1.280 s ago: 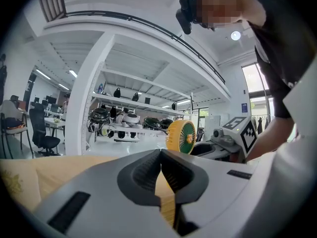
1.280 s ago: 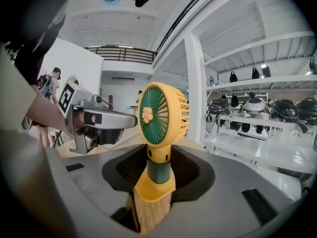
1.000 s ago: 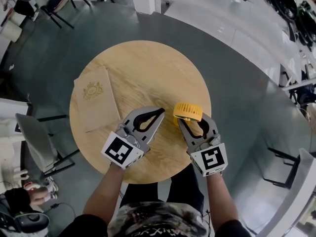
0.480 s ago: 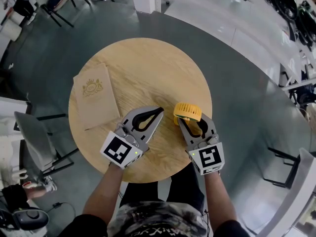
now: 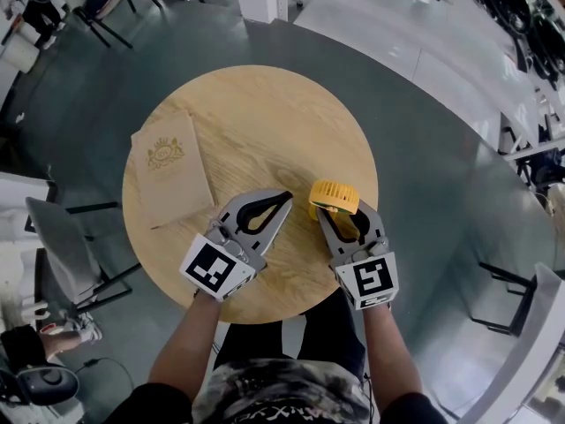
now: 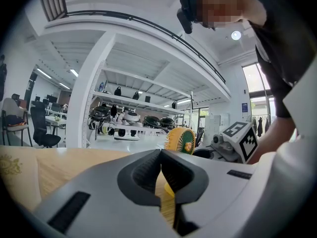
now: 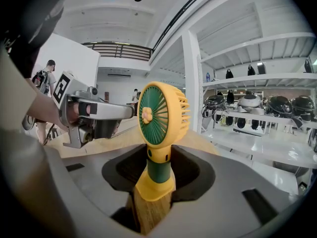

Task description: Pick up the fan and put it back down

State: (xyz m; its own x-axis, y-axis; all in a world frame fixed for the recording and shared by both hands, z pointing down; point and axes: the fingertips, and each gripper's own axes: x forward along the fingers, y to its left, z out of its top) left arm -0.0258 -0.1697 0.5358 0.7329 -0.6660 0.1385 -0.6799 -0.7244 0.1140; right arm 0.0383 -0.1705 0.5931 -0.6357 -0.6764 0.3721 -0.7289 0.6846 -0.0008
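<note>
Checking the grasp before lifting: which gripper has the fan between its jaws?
The right gripper, closed on the stem of the fan; the left gripper beside it is shut, empty.

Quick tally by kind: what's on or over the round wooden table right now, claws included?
handheld fan: 1
tan booklet: 1
claws: 2 (left claw shut and empty, right claw shut on the handheld fan's stem)
total: 4
</note>
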